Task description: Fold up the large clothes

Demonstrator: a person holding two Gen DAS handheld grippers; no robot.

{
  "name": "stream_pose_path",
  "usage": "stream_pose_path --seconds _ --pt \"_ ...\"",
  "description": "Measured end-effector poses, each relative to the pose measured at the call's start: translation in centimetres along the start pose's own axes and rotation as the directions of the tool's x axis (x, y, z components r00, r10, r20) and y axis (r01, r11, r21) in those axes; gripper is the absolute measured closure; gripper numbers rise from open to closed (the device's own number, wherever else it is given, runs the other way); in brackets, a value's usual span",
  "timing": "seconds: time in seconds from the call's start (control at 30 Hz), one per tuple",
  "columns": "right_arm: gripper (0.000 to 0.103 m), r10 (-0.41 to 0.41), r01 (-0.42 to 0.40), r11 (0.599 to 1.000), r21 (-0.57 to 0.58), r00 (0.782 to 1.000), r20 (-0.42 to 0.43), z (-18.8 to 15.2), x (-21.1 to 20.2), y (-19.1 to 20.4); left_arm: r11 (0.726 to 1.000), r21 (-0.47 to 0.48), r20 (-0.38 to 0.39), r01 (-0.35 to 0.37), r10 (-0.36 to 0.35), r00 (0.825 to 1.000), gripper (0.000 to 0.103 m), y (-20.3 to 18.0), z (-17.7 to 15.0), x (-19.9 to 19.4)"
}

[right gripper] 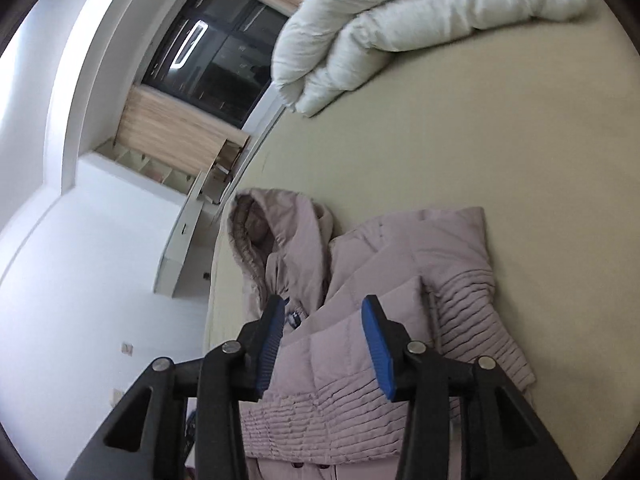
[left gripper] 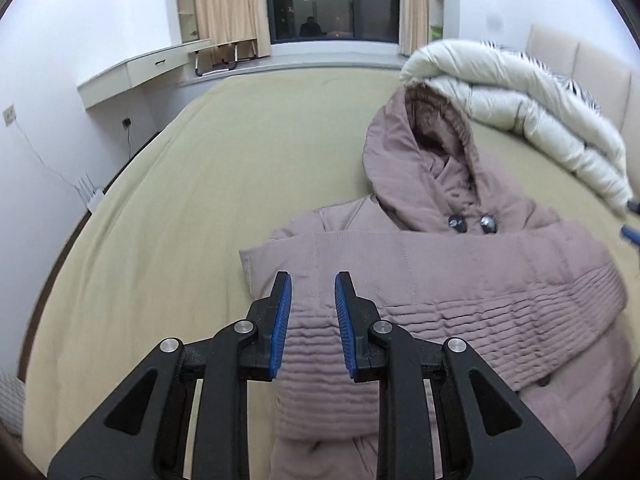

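Left wrist view: left gripper (left gripper: pixel 313 280), jaws narrowly parted, holding nothing, above folded sleeve of mauve hooded coat (left gripper: pixel 460 264); coat flat on tan bed (left gripper: pixel 200 200), hood (left gripper: pixel 424 152) toward window (left gripper: pixel 332 0); white duvet (left gripper: pixel 520 104) just beyond hood. Right wrist view: right gripper (right gripper: pixel 326 308), jaws wide apart, holding nothing, over same coat (right gripper: pixel 380 300) near its collar; duvet (right gripper: pixel 400 20) well beyond coat on bed (right gripper: pixel 480 140).

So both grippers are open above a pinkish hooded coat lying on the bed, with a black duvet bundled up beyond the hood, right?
Nearly. The duvet is white, not black, as the left wrist view shows. Otherwise yes: left gripper and right gripper are open above the coat on the bed.
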State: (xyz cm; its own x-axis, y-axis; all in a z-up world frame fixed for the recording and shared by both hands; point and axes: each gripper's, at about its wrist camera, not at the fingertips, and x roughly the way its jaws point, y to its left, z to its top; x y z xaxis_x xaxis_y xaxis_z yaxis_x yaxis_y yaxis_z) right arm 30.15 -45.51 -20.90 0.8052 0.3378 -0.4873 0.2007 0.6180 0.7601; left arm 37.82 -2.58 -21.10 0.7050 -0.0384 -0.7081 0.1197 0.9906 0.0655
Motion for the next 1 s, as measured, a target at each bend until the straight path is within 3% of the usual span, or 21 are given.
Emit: stream_pose_path --seconds 0.1,0.17,0.23,0.27,0.33,0.4,0.43,0.47,0.53,0.6,0.63,0.67,0.73,0.8,0.9,1.0 --pt "0.058 -0.048 0.036 0.986 -0.161 0.997 -0.068 -2.3 1.9 2.8 0.999 0.052 -0.101 -0.017 0.022 0.995 0.082 -1.4 -0.6 4.1" --pt "0.058 -0.141 0.115 0.970 -0.214 0.984 -0.108 -3.6 4.2 2.5 0.998 0.054 -0.159 -0.013 0.021 0.987 0.082 -1.7 -1.9 6.4" --pt "0.065 -0.204 0.172 0.964 -0.205 0.968 -0.148 -4.5 6.5 0.2 0.999 0.043 -0.145 -0.006 0.012 0.989 0.081 -1.4 -2.7 7.3" --pt "0.071 -0.200 0.169 0.965 -0.201 0.969 -0.147 -4.9 7.3 -1.0 0.999 0.042 -0.145 -0.004 0.010 0.989 0.081 -1.3 -2.9 7.5" --pt "0.074 -0.207 0.176 0.961 -0.213 0.969 -0.134 -5.1 7.2 -1.4 0.999 0.044 -0.160 0.002 0.005 0.987 0.082 -1.2 -2.3 7.5" --pt "0.064 -0.200 0.168 0.963 -0.213 0.970 -0.140 -4.7 6.6 -0.7 1.000 0.006 -0.156 0.024 -0.022 0.988 0.081 -0.3 -1.3 6.3" --pt "0.048 -0.190 0.159 0.965 -0.210 0.972 -0.137 -4.6 6.1 -0.3 1.000 -0.008 -0.130 0.022 -0.023 0.991 0.081 -0.2 -1.8 4.9" --pt "0.025 -0.187 0.162 0.964 -0.213 0.977 -0.106 -4.0 5.3 0.4 1.000 -0.015 -0.088 0.019 -0.020 0.996 0.081 0.1 -0.9 3.8" --pt "0.004 -0.175 0.168 0.958 -0.230 0.984 -0.009 -2.5 4.5 1.9 0.998 -0.036 -0.058 0.051 -0.053 0.997 0.081 0.3 1.1 3.0" --pt "0.003 -0.143 0.144 0.958 -0.246 0.989 0.021 -0.9 4.7 3.0 0.989 -0.086 -0.065 0.123 -0.129 0.989 0.080 0.4 4.1 3.7" --pt "0.003 -0.132 0.131 0.962 -0.242 0.991 0.012 -0.1 5.1 3.4 0.985 -0.106 -0.072 0.139 -0.147 0.986 0.070 0.4 5.5 4.3" --pt "0.003 -0.127 0.124 0.964 -0.233 0.992 0.002 0.5 5.7 3.7 0.981 -0.127 -0.080 0.145 -0.155 0.985 0.048 0.1 7.3 5.4" --pt "0.003 -0.135 0.130 0.964 -0.234 0.991 -0.008 1.5 7.3 4.4 0.977 -0.131 -0.051 0.165 -0.173 0.984 0.033 -1.2 10.5 6.9" --pt "0.003 -0.157 0.147 0.954 -0.262 0.987 -0.019 2.9 9.4 5.4 0.982 -0.105 -0.049 0.157 -0.162 0.986 0.033 -2.9 13.6 8.8" --pt "0.003 -0.190 0.169 0.929 -0.331 0.981 -0.035 5.3 12.8 7.1 0.981 -0.114 -0.105 0.160 -0.172 0.980 0.033 -5.5 18.0 13.0" --pt "0.003 -0.227 0.193 0.911 -0.365 0.972 -0.053 8.0 16.4 8.4 0.986 -0.125 -0.118 0.112 -0.127 0.985 0.033 -7.2 21.1 16.6"
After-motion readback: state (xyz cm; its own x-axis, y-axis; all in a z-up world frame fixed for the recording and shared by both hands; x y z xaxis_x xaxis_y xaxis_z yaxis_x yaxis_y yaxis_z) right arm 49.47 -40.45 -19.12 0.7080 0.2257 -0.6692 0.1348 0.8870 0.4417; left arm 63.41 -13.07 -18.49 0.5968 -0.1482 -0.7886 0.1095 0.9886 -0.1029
